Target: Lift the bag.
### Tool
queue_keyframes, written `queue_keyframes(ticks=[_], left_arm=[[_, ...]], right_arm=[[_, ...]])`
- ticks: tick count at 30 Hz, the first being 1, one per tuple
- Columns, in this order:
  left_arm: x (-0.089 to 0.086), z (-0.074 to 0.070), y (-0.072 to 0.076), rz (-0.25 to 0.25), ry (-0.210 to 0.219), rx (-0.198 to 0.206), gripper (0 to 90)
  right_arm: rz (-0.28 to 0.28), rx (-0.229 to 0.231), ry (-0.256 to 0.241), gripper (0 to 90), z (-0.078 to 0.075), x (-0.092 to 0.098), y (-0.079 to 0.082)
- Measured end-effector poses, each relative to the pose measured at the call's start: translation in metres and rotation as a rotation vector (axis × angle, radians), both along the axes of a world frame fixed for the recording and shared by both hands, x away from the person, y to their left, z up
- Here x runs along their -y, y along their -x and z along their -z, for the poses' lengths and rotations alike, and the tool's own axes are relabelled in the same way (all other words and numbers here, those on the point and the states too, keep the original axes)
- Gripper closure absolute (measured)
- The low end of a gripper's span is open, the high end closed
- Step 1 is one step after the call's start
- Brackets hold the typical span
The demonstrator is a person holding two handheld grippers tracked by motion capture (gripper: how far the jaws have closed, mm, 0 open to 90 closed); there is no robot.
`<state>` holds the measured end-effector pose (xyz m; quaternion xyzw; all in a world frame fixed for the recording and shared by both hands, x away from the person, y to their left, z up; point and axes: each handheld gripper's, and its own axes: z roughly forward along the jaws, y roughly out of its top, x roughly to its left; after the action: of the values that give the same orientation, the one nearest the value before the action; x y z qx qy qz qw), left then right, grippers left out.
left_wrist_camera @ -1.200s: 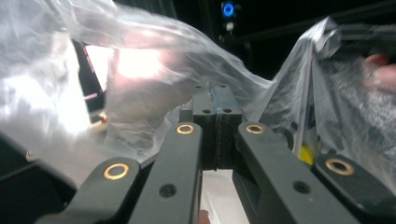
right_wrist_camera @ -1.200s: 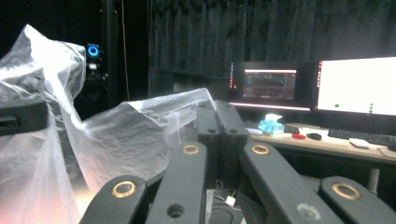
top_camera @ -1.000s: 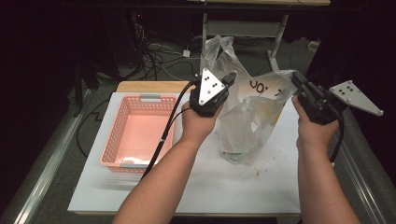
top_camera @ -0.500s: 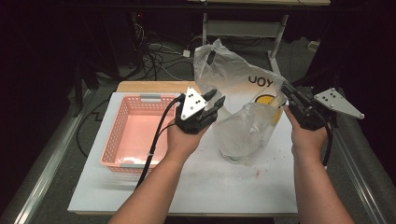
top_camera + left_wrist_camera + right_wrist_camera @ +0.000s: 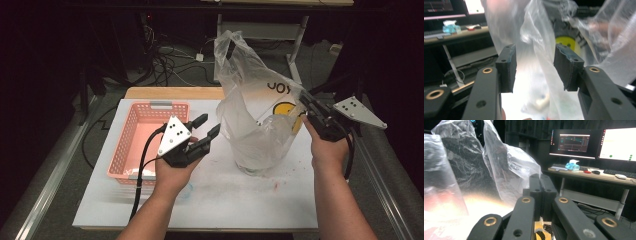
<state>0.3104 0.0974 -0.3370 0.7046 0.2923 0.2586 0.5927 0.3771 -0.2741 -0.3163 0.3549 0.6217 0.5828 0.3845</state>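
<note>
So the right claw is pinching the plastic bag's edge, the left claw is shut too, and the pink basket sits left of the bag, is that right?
Not quite. The left claw is open, its jaws standing apart short of the plastic bag, as the left gripper view shows. The right claw is shut on the bag's edge, and the pink basket sits left of the bag.

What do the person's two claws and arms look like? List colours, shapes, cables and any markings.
Both claws are black, each with two flat, blocky fingers. The left claw carries a grey three-cornered plate with small dark holes, and a black cable trails from it. The right claw has the same kind of plate. Brass-coloured rivets mark the finger joints. The forearms are bare, no sleeves.
</note>
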Motion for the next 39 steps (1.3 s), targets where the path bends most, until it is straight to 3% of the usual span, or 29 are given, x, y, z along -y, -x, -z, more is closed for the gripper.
queue_keyframes(ticks=[4,11,14,17,22,28,31,36,39], left_arm=[[0.003,0.020,0.007,0.010,-0.027,-0.051,49.6],[0.005,0.052,0.004,0.026,-0.013,-0.158,39.6],[0.000,0.055,0.008,0.035,-0.003,-0.163,34.9],[-0.008,0.052,0.018,0.035,0.014,-0.142,30.6],[-0.014,0.050,0.036,0.047,-0.005,-0.137,23.6],[0.003,0.066,0.038,0.065,-0.053,-0.185,10.4],[0.012,0.077,0.032,0.077,-0.081,-0.243,0.0],[0.016,0.091,0.028,0.077,-0.106,-0.283,0.0],[0.017,0.095,0.027,0.071,-0.114,-0.286,0.0]], right_arm=[[-0.007,0.003,0.010,90.0,0.000,0.000,0.002],[-0.024,0.010,0.018,90.0,-0.002,0.000,0.010],[-0.029,0.016,0.022,90.0,-0.003,0.002,0.013],[-0.026,0.020,0.025,90.0,-0.003,0.006,0.015],[-0.020,0.014,0.020,90.0,-0.002,0.009,0.017],[-0.027,0.021,0.028,90.0,-0.002,0.009,0.021],[-0.033,0.019,0.034,90.0,-0.004,0.010,0.023],[-0.045,0.027,0.027,80.5,-0.008,0.015,0.031],[-0.055,0.036,0.031,77.3,-0.011,0.017,0.038]])
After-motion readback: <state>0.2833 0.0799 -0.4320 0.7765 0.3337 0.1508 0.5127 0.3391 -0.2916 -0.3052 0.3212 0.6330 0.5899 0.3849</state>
